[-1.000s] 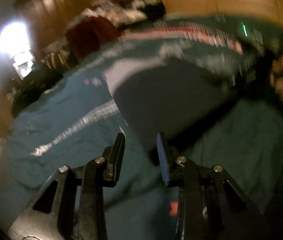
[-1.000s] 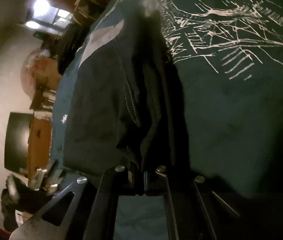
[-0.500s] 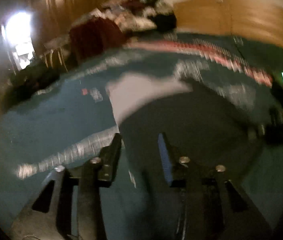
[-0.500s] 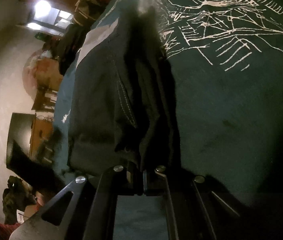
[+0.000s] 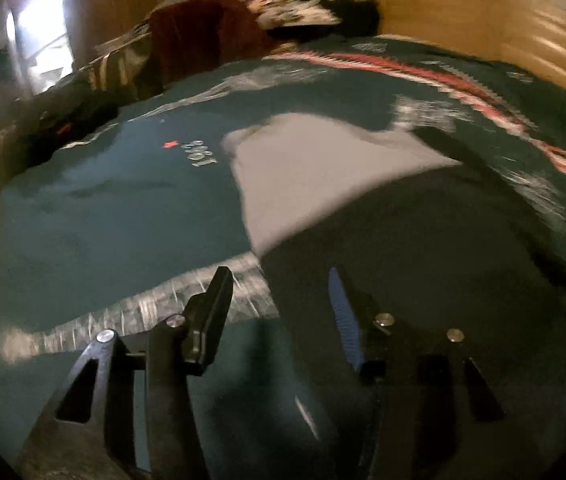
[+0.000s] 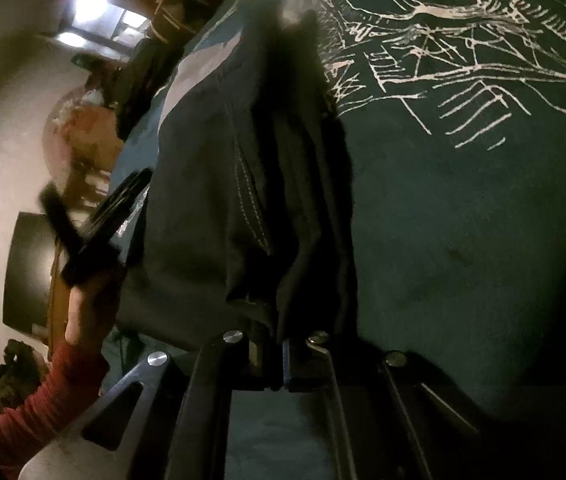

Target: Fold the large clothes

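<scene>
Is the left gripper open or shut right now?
Open: the left gripper shows a wide gap between its fingers, nothing between them, above the dark garment.

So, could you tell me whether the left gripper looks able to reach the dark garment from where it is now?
Probably yes: the left gripper is open just above the dark garment, nothing between them.

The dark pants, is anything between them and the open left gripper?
Nothing visible. The left gripper hangs open right at the edge of the dark pants on the teal bedspread. The right gripper already pinches them.
</scene>
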The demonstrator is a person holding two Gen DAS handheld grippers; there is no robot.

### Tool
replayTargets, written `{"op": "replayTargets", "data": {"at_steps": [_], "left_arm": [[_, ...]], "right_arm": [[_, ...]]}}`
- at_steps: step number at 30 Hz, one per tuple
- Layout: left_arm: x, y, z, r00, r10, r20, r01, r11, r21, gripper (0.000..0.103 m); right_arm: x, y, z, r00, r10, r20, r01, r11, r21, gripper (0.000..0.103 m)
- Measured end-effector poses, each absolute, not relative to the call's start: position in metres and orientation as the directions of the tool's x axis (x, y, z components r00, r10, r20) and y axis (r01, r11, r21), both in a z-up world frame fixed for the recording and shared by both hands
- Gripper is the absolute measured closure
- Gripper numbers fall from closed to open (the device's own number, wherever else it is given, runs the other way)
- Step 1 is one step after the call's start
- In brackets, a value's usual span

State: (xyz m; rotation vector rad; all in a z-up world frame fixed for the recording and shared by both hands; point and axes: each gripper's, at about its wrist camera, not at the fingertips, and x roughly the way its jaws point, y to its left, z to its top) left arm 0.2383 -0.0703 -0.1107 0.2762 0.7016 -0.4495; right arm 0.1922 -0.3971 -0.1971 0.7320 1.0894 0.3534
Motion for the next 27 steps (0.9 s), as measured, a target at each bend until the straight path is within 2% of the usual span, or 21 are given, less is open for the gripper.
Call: {"op": "replayTargets", "data": {"at_steps": [3,5,6,9,11,13,17,18,19,21,23,24,25,27], "left_arm": [[0.18,-0.075,-0.136,0.601,-0.328,-0.729,0.592,0.795,0.13,0.054],[0.16,-0.077,-0.14,0.615,-0.313,-0.724,0.599,0.782,0.171,0.054],[0.155,-0.078,-0.135,0.617,-0.314,-0.721,0.599,0.782,0.173,0.054],[0.153,-0.071,-0.111,0.645,-0.337,-0.686,0.576,0.804,0.147,0.054],[0.161,-0.063,-0.093,0.672,-0.36,-0.647,0.538,0.838,0.092,0.054],[0.181,-0.057,-0.081,0.711,-0.354,-0.608,0.487,0.871,0.062,0.051],[0.246,-0.064,-0.08,0.752,-0.297,-0.588,0.395,0.918,0.04,0.049],[0.262,-0.068,-0.081,0.757,-0.285,-0.587,0.382,0.923,0.046,0.049],[0.278,-0.074,-0.082,0.762,-0.276,-0.586,0.378,0.924,0.057,0.049],[0.304,-0.081,-0.086,0.756,-0.262,-0.6,0.379,0.923,0.074,0.049],[0.328,-0.091,-0.097,0.729,-0.243,-0.64,0.387,0.918,0.092,0.049],[0.34,-0.097,-0.11,0.688,-0.231,-0.688,0.405,0.909,0.1,0.049],[0.349,-0.105,-0.126,0.629,-0.22,-0.746,0.44,0.891,0.108,0.049],[0.341,-0.114,-0.131,0.652,-0.226,-0.724,0.471,0.869,0.153,0.05]], "right_arm": [[0.19,-0.399,-0.199,0.445,0.601,-0.663,0.096,0.705,0.703,0.103],[0.19,-0.396,-0.196,0.442,0.59,-0.676,0.087,0.722,0.687,0.103],[0.189,-0.393,-0.188,0.433,0.566,-0.701,0.075,0.753,0.654,0.1],[0.18,-0.386,-0.147,0.455,0.428,-0.781,0.034,0.868,0.496,0.079],[0.169,-0.388,-0.109,0.527,0.366,-0.767,0.004,0.901,0.433,0.079],[0.17,-0.389,-0.082,0.592,0.326,-0.737,-0.01,0.918,0.397,0.071],[0.237,-0.359,-0.059,0.633,0.342,-0.694,-0.106,0.927,0.36,0.071],[0.273,-0.344,-0.063,0.621,0.347,-0.703,-0.134,0.931,0.34,0.072],[0.294,-0.336,-0.068,0.604,0.348,-0.717,-0.145,0.933,0.33,0.078],[0.341,-0.321,-0.083,0.568,0.311,-0.762,-0.14,0.949,0.283,0.079],[0.383,-0.313,-0.108,0.52,0.254,-0.816,-0.113,0.967,0.229,0.08],[0.39,-0.311,-0.116,0.507,0.221,-0.833,-0.095,0.975,0.201,0.08],[0.4,-0.317,-0.132,0.486,0.169,-0.857,-0.046,0.985,0.168,0.085],[0.404,-0.325,-0.15,0.447,0.156,-0.881,-0.005,0.985,0.172,0.101]]}}
